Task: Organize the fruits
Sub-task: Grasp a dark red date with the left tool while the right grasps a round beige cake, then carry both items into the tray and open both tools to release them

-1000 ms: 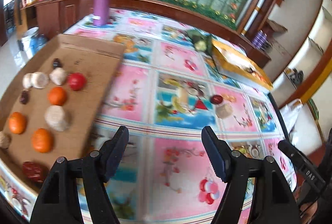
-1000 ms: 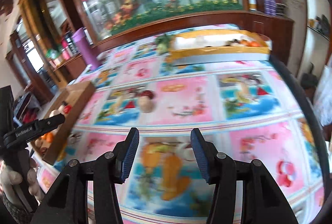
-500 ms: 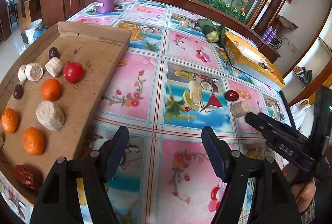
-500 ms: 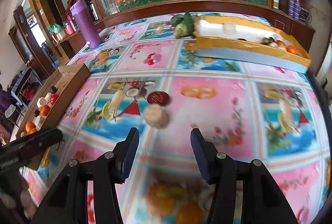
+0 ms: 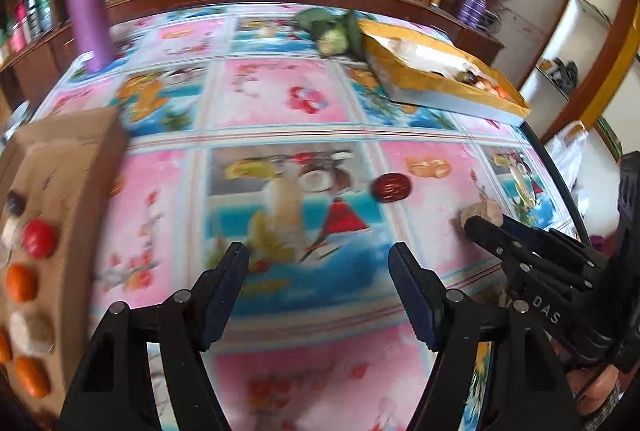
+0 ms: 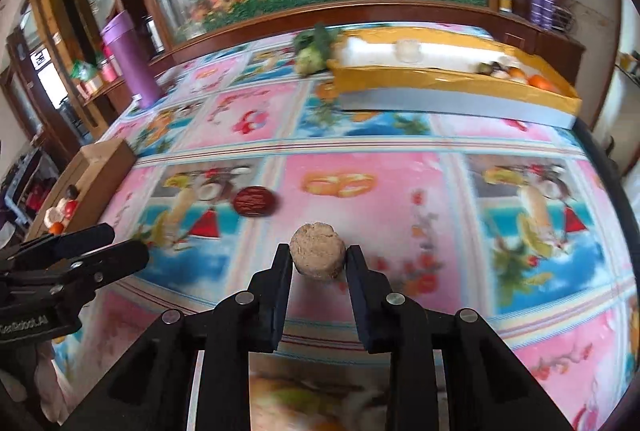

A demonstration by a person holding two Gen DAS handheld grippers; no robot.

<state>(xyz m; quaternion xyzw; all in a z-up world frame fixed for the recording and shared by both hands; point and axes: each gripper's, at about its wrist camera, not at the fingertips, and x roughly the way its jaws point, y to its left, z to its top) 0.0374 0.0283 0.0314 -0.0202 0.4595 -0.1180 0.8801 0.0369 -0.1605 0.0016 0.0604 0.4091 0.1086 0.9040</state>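
The right gripper point(image 6: 319, 260) has its two black jaws pressed against the sides of a round, rough, beige lump point(image 6: 317, 250) with a crumbly, matte surface, near the middle of the glossy, picture-printed tablecloth point(image 6: 400, 187). Just beyond it lies a flat, dark red, shiny oval fruit point(image 6: 255, 200). The left gripper point(image 5: 319, 263) hangs with jaws spread wide around nothing. At the table's left edge, a brown cardboard tray point(image 5: 60, 167) carries oranges point(image 5: 22, 282) and a red tomato point(image 5: 39, 238).
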